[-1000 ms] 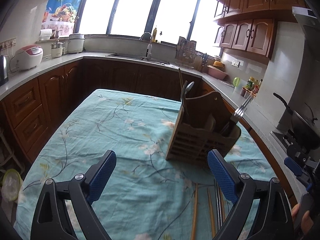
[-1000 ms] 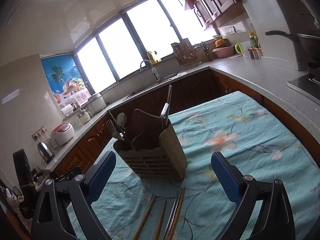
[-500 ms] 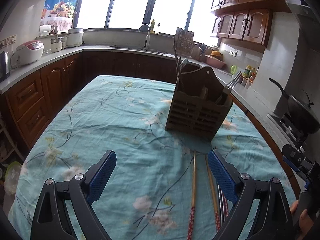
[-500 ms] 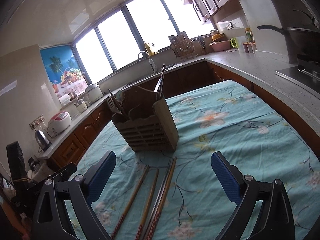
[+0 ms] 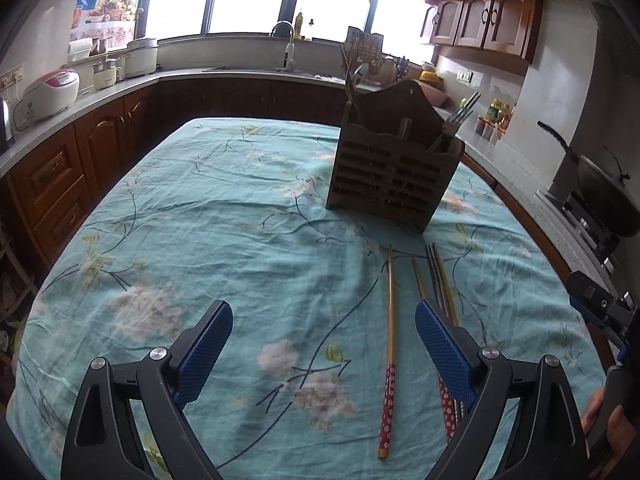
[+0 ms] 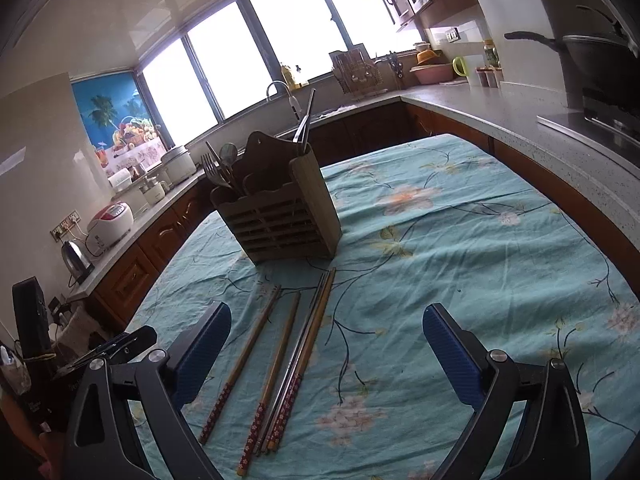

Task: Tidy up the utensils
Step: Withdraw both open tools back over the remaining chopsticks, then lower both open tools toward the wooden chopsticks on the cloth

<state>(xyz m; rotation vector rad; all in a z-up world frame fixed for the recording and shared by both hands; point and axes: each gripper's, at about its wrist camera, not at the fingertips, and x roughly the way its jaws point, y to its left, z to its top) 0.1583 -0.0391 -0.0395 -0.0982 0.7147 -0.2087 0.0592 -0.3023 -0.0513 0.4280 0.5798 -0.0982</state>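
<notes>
A brown slatted utensil holder [image 5: 394, 168] stands on the teal floral tablecloth [image 5: 224, 216], holding a fork, a spoon and chopsticks; it also shows in the right wrist view [image 6: 280, 216]. Several chopsticks with red patterned ends [image 5: 389, 320] lie side by side on the cloth in front of it, seen too in the right wrist view [image 6: 288, 356]. My left gripper [image 5: 322, 354] is open and empty, above the cloth just left of the chopsticks. My right gripper [image 6: 326, 354] is open and empty, above the chopsticks' near ends.
Wooden cabinets and a grey counter [image 5: 92, 96] surround the table, with a rice cooker [image 5: 50, 92], a sink tap [image 5: 286, 40] and a wok on the stove [image 5: 600, 192]. The other gripper shows at the right edge [image 5: 600, 308].
Both grippers have pulled back from the holder and tilted down. The chopsticks on the cloth have come fully into view. Both stay open.
</notes>
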